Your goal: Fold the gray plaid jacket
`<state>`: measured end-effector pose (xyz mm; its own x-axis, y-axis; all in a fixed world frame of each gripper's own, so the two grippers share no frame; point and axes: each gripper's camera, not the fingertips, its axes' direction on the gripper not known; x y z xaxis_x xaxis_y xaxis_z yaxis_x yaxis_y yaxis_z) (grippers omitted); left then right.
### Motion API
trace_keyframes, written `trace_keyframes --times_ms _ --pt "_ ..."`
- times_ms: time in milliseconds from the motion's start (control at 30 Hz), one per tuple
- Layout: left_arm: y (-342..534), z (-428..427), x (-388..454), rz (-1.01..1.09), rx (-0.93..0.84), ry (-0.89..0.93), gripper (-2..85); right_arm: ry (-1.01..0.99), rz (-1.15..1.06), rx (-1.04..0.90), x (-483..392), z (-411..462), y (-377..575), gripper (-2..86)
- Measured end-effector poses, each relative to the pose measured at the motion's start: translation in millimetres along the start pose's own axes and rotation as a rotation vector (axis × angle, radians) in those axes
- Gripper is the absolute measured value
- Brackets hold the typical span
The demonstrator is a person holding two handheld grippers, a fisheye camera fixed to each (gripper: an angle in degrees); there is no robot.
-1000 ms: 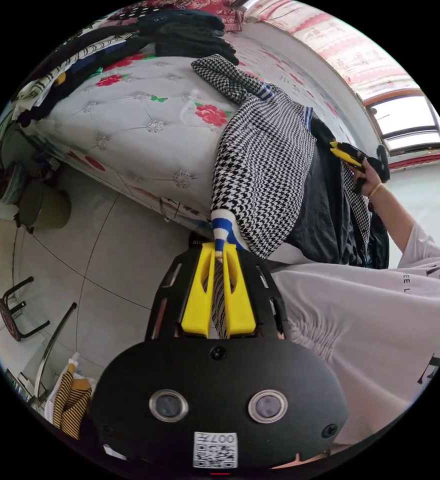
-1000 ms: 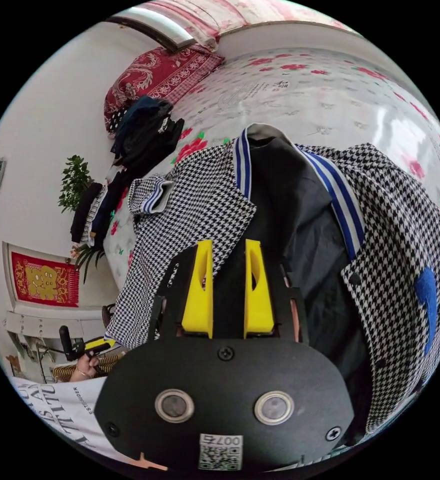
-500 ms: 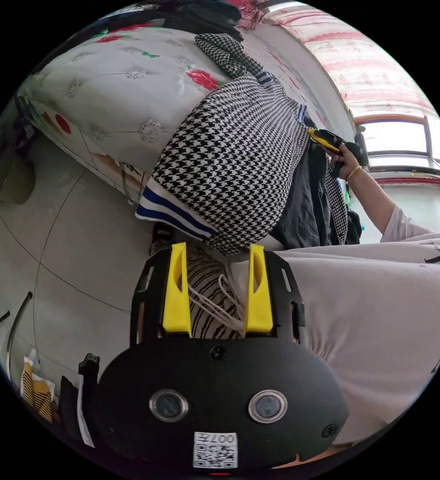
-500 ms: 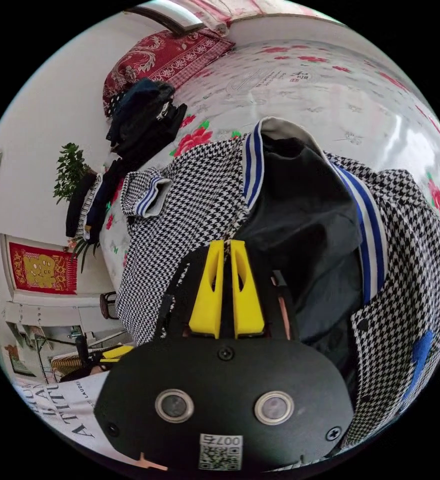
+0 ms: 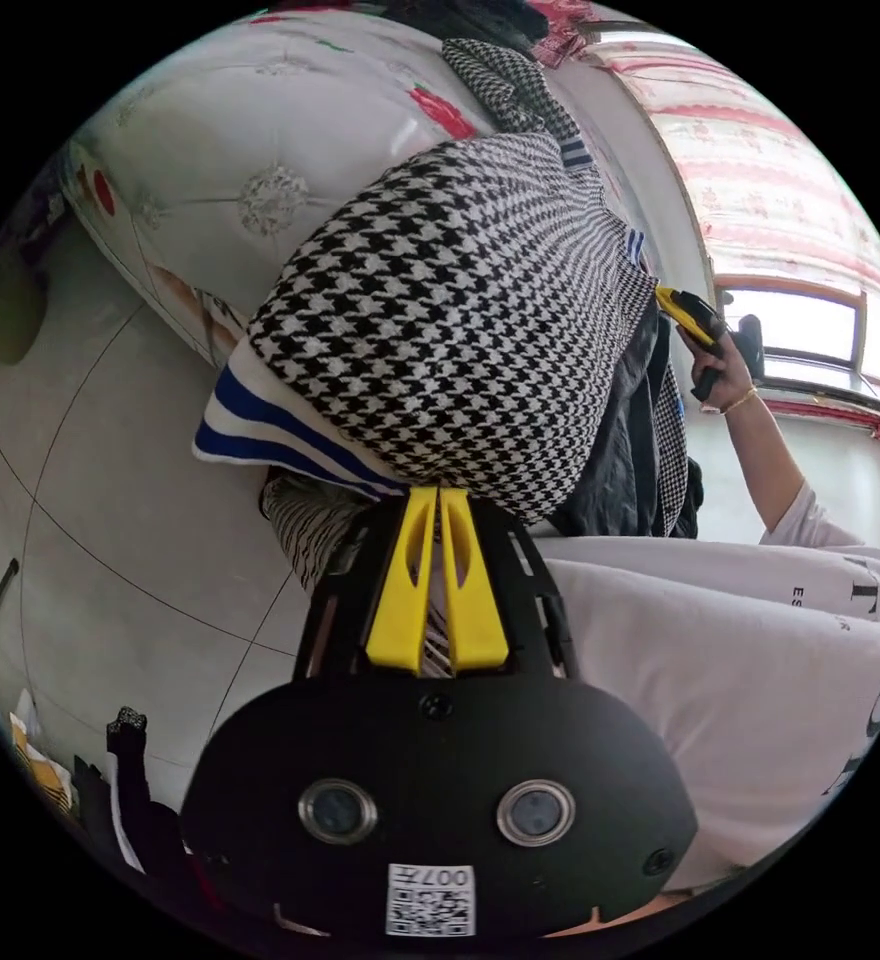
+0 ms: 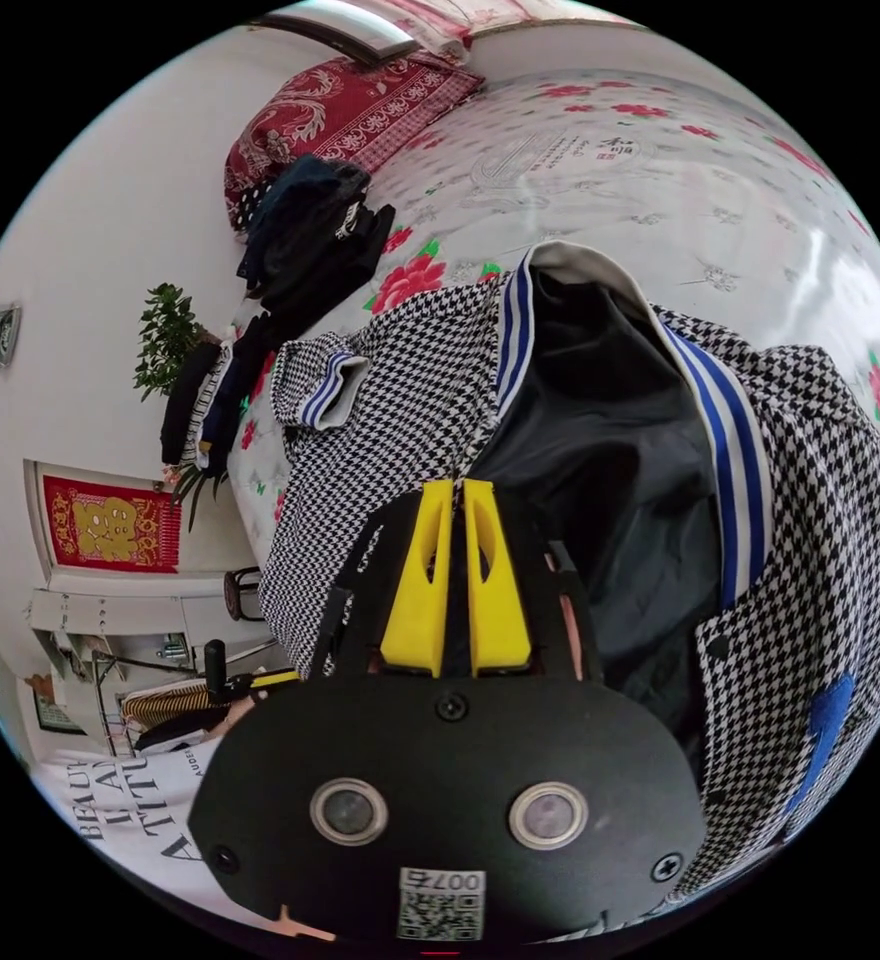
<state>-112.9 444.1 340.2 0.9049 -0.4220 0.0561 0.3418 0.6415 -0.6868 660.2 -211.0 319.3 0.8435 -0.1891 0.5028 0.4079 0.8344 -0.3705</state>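
My left tongs (image 5: 438, 492) sit at the centre of the left gripper view with their yellow jaws pressed together on the lower edge of the gray plaid jacket (image 5: 460, 320), just beside its blue-striped hem. The jacket swells up above them toward the top of the frame, draped over the edge of the flowered bed (image 5: 210, 170). At the right of that view my right hand (image 5: 725, 360) holds the other tongs against the jacket's far edge.

In the right gripper view my right tongs (image 6: 457, 490) stand at mid-frame, jaws together on the jacket's front edge where the houndstooth meets the dark lining (image 6: 600, 440). The jacket lies open across the bed, filling the centre and right. Dark clothes (image 6: 305, 240) are piled at upper left.
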Motion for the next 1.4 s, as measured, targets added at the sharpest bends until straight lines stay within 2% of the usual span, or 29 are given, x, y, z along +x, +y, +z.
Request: trace_keyframes --times_ms 267,433,667,733,833,933,1033,1100,1267,1400 --pt "46 -43 0 -0.044 0.112 0.015 -1.0 0.074 -0.035 -0.010 -11 14 7 0.9" --pt "66 -72 2 -0.056 0.209 0.040 -0.9 0.253 -0.016 0.070 -15 12 9 1.9" --pt "78 -81 -12 -0.119 0.264 0.001 0.3 0.147 0.010 0.006 7 36 6 1.8" --pt "84 -76 -25 -0.164 0.301 0.019 5.6 0.185 0.005 -0.009 9 43 4 1.6" --pt "81 -61 -45 -0.224 0.295 0.076 11.0 0.178 0.018 -0.035 12 52 1 1.4" --pt "65 -49 -50 -0.224 0.266 0.065 13.1 0.182 -0.025 0.024 -7 39 3 0.5" --pt "45 -42 -47 -0.204 0.216 0.046 13.4 0.251 -0.144 0.073 -38 27 8 0.0" --pt "37 -40 -43 -0.192 0.189 0.013 13.0 0.222 -0.211 0.082 -54 21 10 -0.1" --pt "31 -35 -45 -0.219 0.150 -0.030 7.6 0.162 -0.176 0.073 -48 21 6 0.1" --pt "35 -39 -43 -0.175 0.157 -0.042 10.8 0.193 -0.122 0.005 -26 34 1 1.1"
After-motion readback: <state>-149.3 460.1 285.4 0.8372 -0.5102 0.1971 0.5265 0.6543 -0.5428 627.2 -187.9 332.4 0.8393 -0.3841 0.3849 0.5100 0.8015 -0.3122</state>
